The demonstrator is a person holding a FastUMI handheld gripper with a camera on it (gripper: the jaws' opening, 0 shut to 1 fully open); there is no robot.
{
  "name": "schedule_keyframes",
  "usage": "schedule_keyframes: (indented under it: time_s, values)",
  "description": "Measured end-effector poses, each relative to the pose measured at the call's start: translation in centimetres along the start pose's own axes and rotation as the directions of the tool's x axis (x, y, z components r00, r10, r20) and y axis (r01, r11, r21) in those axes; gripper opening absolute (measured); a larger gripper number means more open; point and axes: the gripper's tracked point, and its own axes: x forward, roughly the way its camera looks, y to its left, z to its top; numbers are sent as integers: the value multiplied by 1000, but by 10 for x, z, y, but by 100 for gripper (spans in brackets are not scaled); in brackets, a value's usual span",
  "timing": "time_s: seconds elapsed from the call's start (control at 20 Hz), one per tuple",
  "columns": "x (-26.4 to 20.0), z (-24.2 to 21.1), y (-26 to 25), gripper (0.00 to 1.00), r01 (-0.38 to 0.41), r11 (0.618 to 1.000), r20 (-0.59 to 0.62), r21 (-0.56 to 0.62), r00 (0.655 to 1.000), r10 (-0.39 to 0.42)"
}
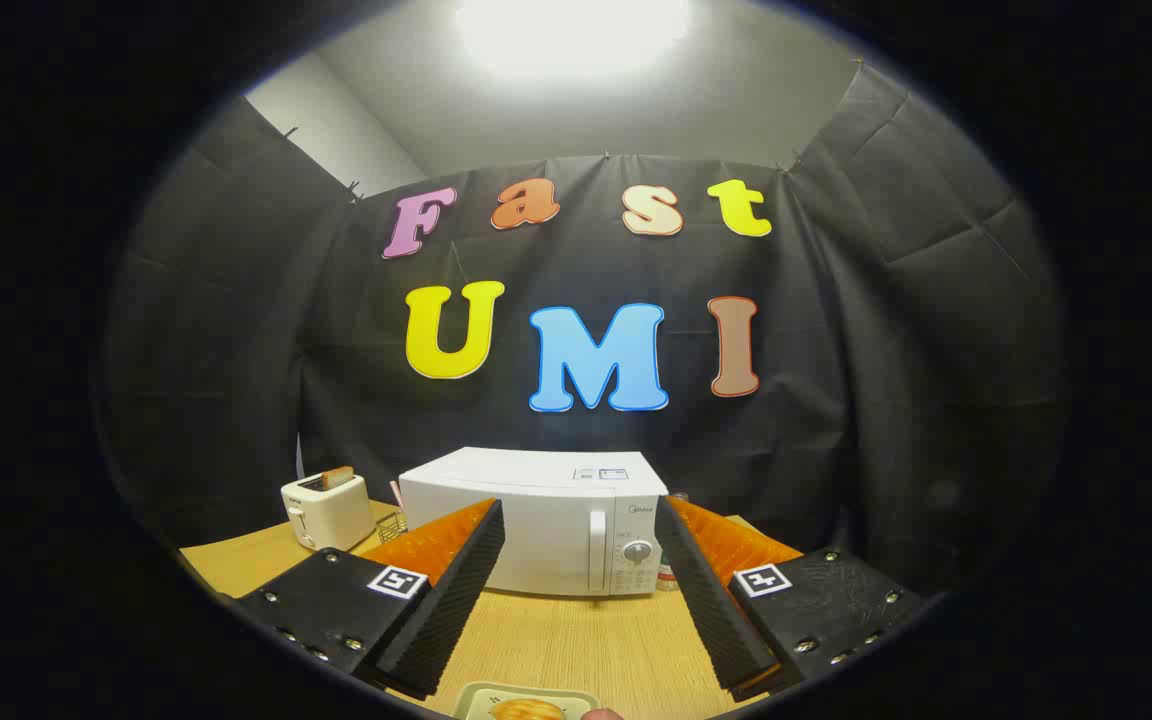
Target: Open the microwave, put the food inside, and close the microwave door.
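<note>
A white microwave [536, 520] stands on the wooden table [576, 640] beyond my fingers, its door shut, with a vertical handle [596, 550] and a dial at its right side. My gripper [576, 520] is open and holds nothing; the microwave's front shows in the gap between the two fingers. Below the gripper, at the table's near edge, lies a pale tray [526, 702] with an orange piece of food [528, 711] on it.
A white toaster [326, 510] with a slice of bread in its slot sits left of the microwave. A small wire rack [391, 523] stands between them. Black cloth walls close the booth behind and at both sides. Bare tabletop lies between the tray and the microwave.
</note>
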Motion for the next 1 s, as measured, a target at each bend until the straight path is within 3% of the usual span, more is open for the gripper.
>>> schedule_keyframes:
  time_s: [1.0]
  values:
    - [24,-9,7,96,-7,1000,-16,-4,1000,7]
